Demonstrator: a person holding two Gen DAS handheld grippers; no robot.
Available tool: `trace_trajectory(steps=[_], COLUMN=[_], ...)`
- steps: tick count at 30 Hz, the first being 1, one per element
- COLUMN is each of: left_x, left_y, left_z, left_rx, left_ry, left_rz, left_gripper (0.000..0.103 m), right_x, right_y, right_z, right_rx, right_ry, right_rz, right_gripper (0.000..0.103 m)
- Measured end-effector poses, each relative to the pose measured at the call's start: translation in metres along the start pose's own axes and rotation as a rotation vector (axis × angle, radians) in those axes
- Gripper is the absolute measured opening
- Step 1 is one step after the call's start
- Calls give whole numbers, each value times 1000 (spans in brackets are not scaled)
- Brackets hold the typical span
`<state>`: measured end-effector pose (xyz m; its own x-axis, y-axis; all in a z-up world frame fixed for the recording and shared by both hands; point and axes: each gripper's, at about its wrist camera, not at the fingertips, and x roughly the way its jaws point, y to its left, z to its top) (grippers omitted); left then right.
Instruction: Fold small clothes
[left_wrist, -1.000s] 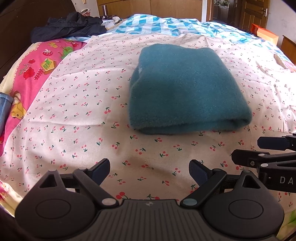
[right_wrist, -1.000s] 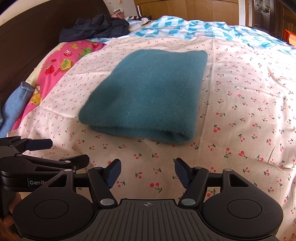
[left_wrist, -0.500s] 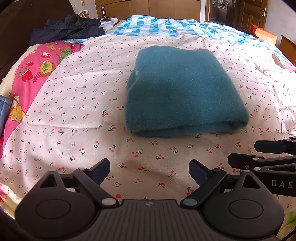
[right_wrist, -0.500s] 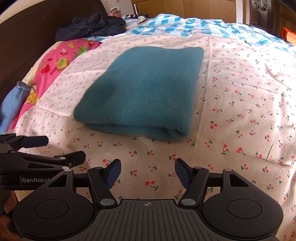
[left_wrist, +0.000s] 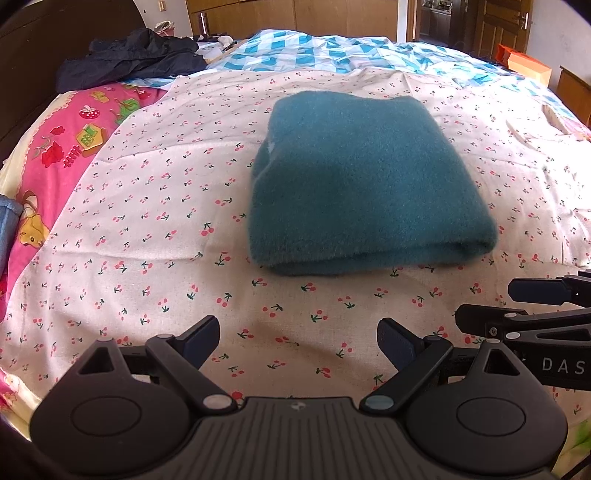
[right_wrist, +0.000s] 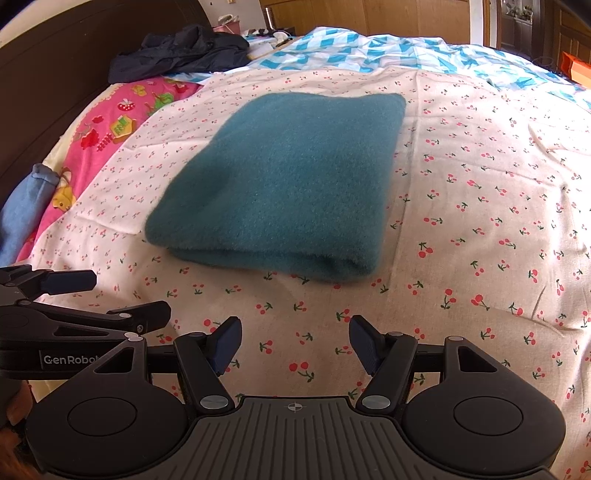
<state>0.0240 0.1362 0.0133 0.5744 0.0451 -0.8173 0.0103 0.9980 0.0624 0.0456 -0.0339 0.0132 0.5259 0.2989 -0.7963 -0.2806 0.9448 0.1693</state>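
Note:
A teal fleece garment (left_wrist: 364, 181) lies folded into a thick rectangle on the cherry-print sheet (left_wrist: 147, 206); it also shows in the right wrist view (right_wrist: 284, 177). My left gripper (left_wrist: 298, 341) is open and empty, held back from the garment's near folded edge. My right gripper (right_wrist: 295, 343) is open and empty, also short of the near edge. The right gripper's fingers (left_wrist: 535, 291) show at the right of the left wrist view. The left gripper's fingers (right_wrist: 70, 280) show at the left of the right wrist view.
A dark jacket (left_wrist: 125, 61) lies at the bed's far left by the headboard. A pink cartoon blanket (left_wrist: 62, 155) and a blue garment (right_wrist: 26, 206) lie on the left. A blue checked quilt (left_wrist: 332, 48) covers the far side.
Both grippers have drawn back and risen a little from the garment, which sits a bit farther off in both views. The garment has not moved. Both stay open.

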Motion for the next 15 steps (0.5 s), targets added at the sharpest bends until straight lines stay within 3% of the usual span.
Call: trace_trajectory(steps=[15], left_x=[0], left_y=[0], left_z=[0], left_rx=[4], left_ry=[-1], left_rz=[3], left_gripper=[97], right_x=[1], right_y=[0], right_z=[2], right_rx=[1], right_ry=[1], right_rz=[-1], right_gripper=[65])
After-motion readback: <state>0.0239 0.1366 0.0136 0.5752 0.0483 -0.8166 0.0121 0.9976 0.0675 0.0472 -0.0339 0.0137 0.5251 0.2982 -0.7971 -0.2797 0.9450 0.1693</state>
